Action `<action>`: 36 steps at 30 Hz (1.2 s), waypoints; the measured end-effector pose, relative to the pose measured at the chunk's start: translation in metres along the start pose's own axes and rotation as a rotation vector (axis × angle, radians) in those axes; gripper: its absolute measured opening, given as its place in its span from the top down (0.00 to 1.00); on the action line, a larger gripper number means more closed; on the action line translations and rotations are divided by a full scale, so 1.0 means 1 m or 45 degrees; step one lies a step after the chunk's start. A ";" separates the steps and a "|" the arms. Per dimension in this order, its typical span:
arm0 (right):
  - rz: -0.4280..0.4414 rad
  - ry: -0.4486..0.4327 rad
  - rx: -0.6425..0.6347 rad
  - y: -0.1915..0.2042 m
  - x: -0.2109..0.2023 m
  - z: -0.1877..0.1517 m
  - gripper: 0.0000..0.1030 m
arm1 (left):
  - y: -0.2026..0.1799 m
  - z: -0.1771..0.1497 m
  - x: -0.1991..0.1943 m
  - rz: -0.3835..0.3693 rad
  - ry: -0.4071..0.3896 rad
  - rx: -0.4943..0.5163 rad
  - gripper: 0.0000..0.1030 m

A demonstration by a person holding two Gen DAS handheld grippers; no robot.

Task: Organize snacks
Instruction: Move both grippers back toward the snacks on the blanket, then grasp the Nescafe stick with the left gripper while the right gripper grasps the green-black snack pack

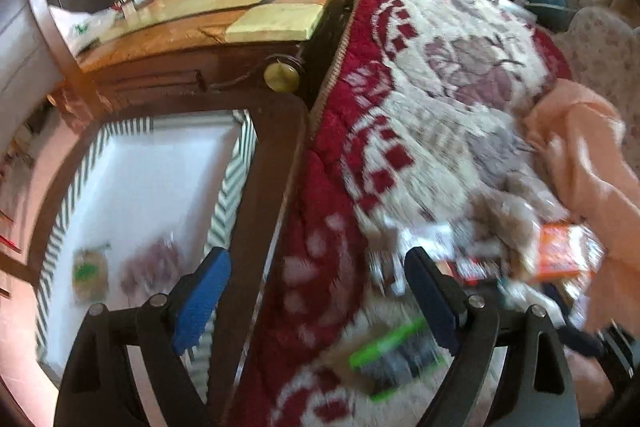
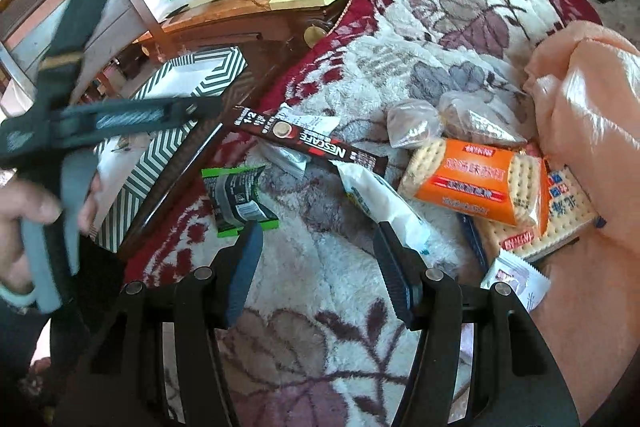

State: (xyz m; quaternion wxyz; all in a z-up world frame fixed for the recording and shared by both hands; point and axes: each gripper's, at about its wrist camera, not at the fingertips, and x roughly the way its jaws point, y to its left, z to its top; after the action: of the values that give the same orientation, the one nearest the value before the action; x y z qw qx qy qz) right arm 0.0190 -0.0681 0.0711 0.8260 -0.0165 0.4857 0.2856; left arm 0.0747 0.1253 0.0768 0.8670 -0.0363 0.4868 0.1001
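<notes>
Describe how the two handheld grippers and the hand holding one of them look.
Both grippers share one build: matte black angular linkage arms with round silver pivot pins, ending in flat blue pads, as on the left gripper and the right gripper. From the right wrist view, the left one's body is dark teal with a paler grey-blue handle, blurred. The left hand is bare-skinned. No cables show.

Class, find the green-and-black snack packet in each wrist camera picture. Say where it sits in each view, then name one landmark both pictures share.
Left wrist view: the green-and-black snack packet lies blurred at bottom centre, on the blanket between the open claw fingers.
Right wrist view: the packet sits left of centre, just above the left finger's tip, beside the striped box.
Shared landmark: the green-and-white striped cardboard box, left of the blanket.
</notes>
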 end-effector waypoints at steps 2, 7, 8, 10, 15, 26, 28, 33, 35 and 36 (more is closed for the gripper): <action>-0.001 0.005 0.011 -0.004 -0.001 -0.002 0.44 | -0.003 0.012 0.011 0.067 -0.010 0.017 0.12; -0.004 0.014 0.038 -0.013 -0.002 -0.005 0.44 | -0.012 0.027 0.040 0.217 0.060 0.110 0.12; -0.003 0.013 0.045 -0.015 -0.002 -0.006 0.44 | -0.015 0.025 0.044 0.218 0.086 0.140 0.12; -0.006 0.015 0.051 -0.017 -0.001 -0.006 0.44 | -0.022 0.016 0.044 0.186 0.119 0.208 0.12; -0.007 0.015 0.066 -0.022 -0.001 -0.006 0.44 | -0.039 -0.022 0.026 -0.019 0.208 0.322 0.12; -0.044 0.039 0.089 -0.031 -0.006 -0.009 0.44 | -0.063 -0.020 -0.021 -0.199 0.159 0.346 0.12; -0.069 0.050 0.092 -0.033 -0.007 -0.009 0.44 | -0.070 -0.020 -0.020 -0.221 0.176 0.364 0.12; -0.083 0.047 0.152 -0.047 -0.017 -0.014 0.44 | -0.090 -0.030 -0.006 -0.265 0.251 0.449 0.13; -0.086 0.043 0.174 -0.052 -0.019 -0.015 0.44 | -0.098 -0.036 -0.003 -0.286 0.268 0.497 0.15; -0.082 0.044 0.185 -0.053 -0.019 -0.016 0.44 | -0.102 -0.038 -0.001 -0.295 0.279 0.518 0.16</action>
State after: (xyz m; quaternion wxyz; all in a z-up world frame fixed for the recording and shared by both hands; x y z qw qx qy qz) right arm 0.0259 -0.1260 0.0647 0.8252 0.0228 0.5187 0.2224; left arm 0.0640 0.0198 0.0545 0.8043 0.0725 0.5804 -0.1045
